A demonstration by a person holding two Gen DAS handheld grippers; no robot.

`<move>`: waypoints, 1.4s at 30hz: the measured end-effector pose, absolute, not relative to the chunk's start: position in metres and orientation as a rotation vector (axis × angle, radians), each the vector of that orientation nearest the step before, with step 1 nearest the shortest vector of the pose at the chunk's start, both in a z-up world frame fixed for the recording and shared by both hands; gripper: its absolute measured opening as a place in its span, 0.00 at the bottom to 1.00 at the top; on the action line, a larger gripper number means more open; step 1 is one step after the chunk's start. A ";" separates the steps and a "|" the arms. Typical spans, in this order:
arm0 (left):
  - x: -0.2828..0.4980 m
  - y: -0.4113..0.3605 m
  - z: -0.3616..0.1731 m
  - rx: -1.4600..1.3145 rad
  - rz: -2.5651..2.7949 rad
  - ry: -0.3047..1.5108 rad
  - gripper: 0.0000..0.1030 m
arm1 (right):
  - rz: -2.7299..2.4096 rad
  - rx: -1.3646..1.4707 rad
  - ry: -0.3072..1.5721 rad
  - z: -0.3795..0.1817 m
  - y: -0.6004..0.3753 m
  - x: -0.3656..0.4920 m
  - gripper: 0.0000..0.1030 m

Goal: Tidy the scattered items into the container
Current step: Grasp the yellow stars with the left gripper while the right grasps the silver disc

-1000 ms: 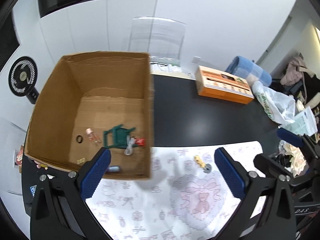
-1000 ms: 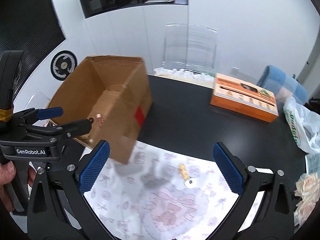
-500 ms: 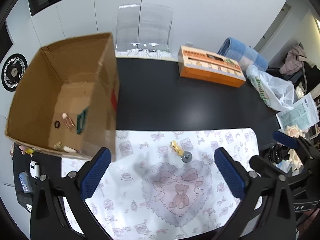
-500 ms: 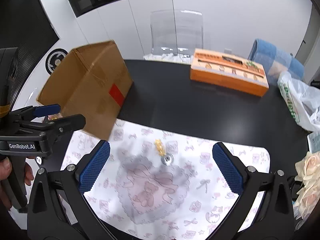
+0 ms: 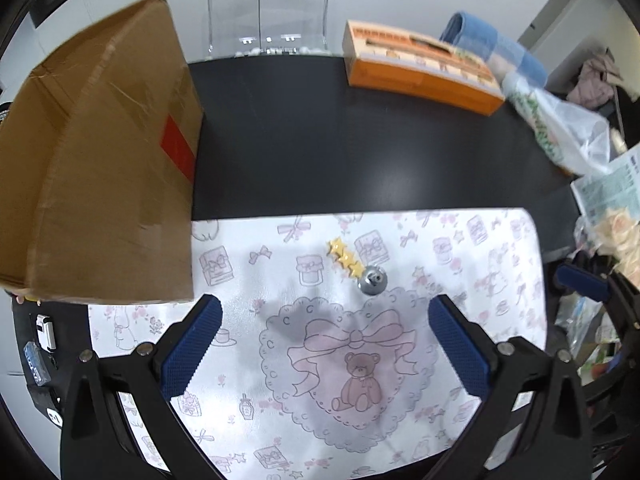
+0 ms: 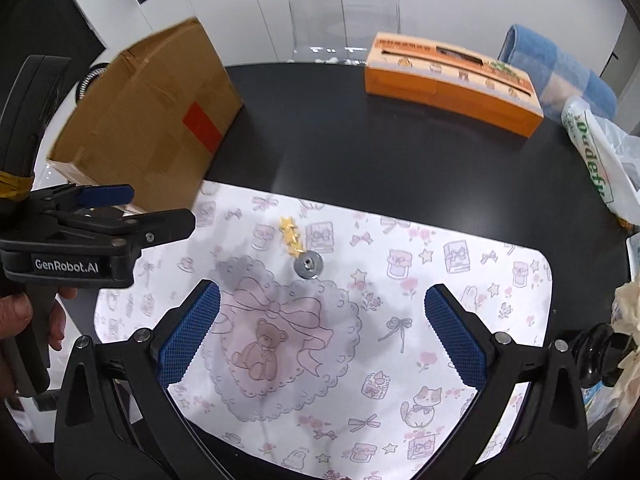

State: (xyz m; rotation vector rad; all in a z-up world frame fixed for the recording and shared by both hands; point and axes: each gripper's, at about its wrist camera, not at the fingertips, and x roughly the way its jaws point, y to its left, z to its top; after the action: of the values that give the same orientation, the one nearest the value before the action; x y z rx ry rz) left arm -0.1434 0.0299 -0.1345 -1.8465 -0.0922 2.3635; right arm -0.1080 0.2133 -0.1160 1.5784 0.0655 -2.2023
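Note:
A yellow star hair clip [image 5: 345,256] and a small round silver piece [image 5: 372,279] lie side by side on the white patterned mat [image 5: 460,264]. They also show in the right wrist view, clip [image 6: 291,236] and silver piece [image 6: 307,264]. The brown cardboard box [image 5: 96,160] stands at the mat's left; its inside is hidden. It also shows in the right wrist view [image 6: 152,120]. My left gripper [image 5: 324,348] is open and empty above the mat, short of the items. My right gripper [image 6: 322,336] is open and empty, also short of them.
An orange carton [image 5: 420,68] lies at the far side of the black table [image 5: 340,148]. A clear plastic bag [image 5: 568,132], papers and cream flowers [image 6: 628,304] crowd the right edge. A clear chair [image 6: 344,16] stands behind the table. Small items lie at the left edge [image 5: 40,344].
Both grippers have swung right, away from the box and down toward the mat. The box's inside has gone out of view. The clip and silver piece now sit nearer the fingers.

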 end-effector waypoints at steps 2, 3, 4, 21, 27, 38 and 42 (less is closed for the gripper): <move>-0.147 0.032 -0.149 -1.874 2.332 -0.084 1.00 | -2.180 1.616 0.046 -0.130 0.213 -0.111 0.95; -0.148 0.033 -0.154 -1.878 2.323 -0.085 1.00 | -2.172 1.631 0.040 -0.136 0.212 -0.113 0.95; -0.150 0.034 -0.159 -1.881 2.314 -0.085 1.00 | -2.160 1.646 0.034 -0.143 0.211 -0.115 0.94; -0.196 0.052 -0.264 -2.018 2.061 -0.102 0.57 | -1.952 1.736 -0.029 -0.246 0.183 -0.151 0.49; -0.198 0.065 -0.280 -2.012 2.005 -0.067 0.54 | -1.890 1.723 -0.032 -0.267 0.173 -0.152 0.40; -0.202 0.076 -0.286 -1.982 2.006 -0.038 0.42 | -1.882 1.683 -0.096 -0.275 0.164 -0.158 0.18; -0.205 0.074 -0.285 -1.966 2.029 -0.039 0.31 | -1.884 1.700 -0.068 -0.283 0.156 -0.160 0.14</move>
State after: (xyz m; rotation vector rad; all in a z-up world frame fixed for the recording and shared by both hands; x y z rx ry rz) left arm -0.2048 0.0743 -0.2853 -1.9661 -0.0386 2.0289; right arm -0.1597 0.1560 -0.2830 1.7004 -0.0678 -1.8842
